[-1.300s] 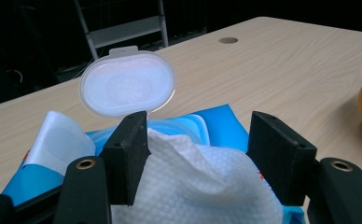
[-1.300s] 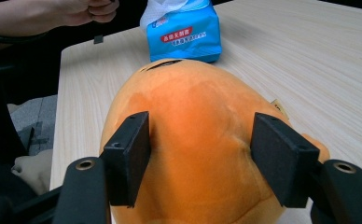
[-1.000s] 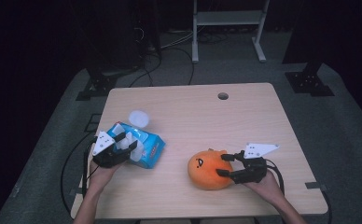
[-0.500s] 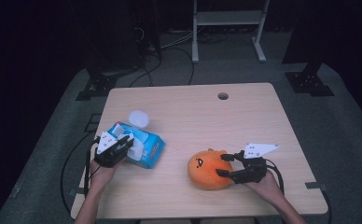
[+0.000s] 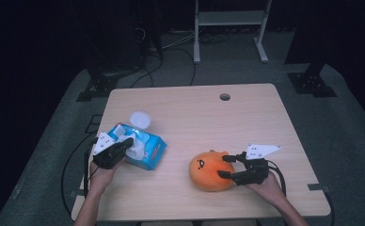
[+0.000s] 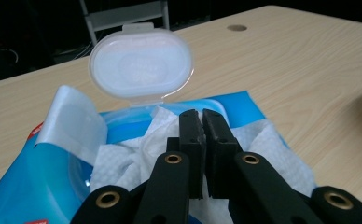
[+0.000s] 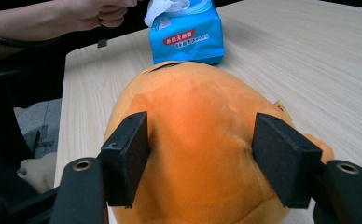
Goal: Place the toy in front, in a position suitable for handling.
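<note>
Jaws, left: the left gripper (image 6: 202, 122) had its jaws pressed nearly together over the wipe (image 6: 139, 151); whether any tissue was pinched between them could not be told from the left gripper view
Jaws, right: the right gripper (image 7: 202, 154) stood spread wide, one pad on each flank of the plush (image 7: 198, 140), apparently touching but not squeezing it
Pack: the blue pack (image 5: 145, 147) lay at the left of the high view, near the table's (image 5: 194, 113) left edge; its lid (image 6: 142, 63) stood flipped up beyond the jaws, at the upper middle of the left gripper view
Wipe: white tissue bulged from the opening directly beneath and around the left jaw tips; so the pull should go up and away from the pack
Plush: the orange plush (image 5: 211, 170) sat at the lower right of centre in the high view, just left of the right gripper (image 5: 227, 167)
Spacing: pack and plush lay well apart, each beside its own hand
Nearer hand: the left gripper (image 5: 124, 147) was on the wipe; the right was far from it
</note>
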`<state>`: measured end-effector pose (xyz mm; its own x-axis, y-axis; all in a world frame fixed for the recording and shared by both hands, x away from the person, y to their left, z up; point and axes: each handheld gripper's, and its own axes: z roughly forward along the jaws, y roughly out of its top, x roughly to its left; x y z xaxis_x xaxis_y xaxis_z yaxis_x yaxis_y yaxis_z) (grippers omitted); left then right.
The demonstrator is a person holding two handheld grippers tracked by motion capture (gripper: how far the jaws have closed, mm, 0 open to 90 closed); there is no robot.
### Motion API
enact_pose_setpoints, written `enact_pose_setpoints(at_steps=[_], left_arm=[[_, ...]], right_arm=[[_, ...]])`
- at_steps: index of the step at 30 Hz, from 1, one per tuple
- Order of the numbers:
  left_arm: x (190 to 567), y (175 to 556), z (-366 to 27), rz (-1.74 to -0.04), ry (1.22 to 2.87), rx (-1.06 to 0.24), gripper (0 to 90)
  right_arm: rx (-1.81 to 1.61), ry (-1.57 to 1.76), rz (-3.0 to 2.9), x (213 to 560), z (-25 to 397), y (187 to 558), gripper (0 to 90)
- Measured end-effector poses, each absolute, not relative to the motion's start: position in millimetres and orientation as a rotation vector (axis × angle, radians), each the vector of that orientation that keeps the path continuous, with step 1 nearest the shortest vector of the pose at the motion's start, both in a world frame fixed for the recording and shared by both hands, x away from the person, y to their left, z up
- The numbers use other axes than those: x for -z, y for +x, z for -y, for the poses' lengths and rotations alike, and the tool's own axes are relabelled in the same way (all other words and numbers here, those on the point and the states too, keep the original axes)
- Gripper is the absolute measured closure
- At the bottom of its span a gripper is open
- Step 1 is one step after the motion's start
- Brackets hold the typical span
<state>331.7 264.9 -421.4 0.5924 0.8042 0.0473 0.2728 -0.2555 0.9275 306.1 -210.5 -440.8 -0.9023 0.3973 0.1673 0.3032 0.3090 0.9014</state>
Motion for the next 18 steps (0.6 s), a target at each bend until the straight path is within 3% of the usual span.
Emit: enact_pose_setpoints(at_steps=[18], left_arm=[[389,320,-235,-0.721,1.787,-0.532,86.9]], right_arm=[[-1.669,0.661,-2.471,441,210,307,35.3]])
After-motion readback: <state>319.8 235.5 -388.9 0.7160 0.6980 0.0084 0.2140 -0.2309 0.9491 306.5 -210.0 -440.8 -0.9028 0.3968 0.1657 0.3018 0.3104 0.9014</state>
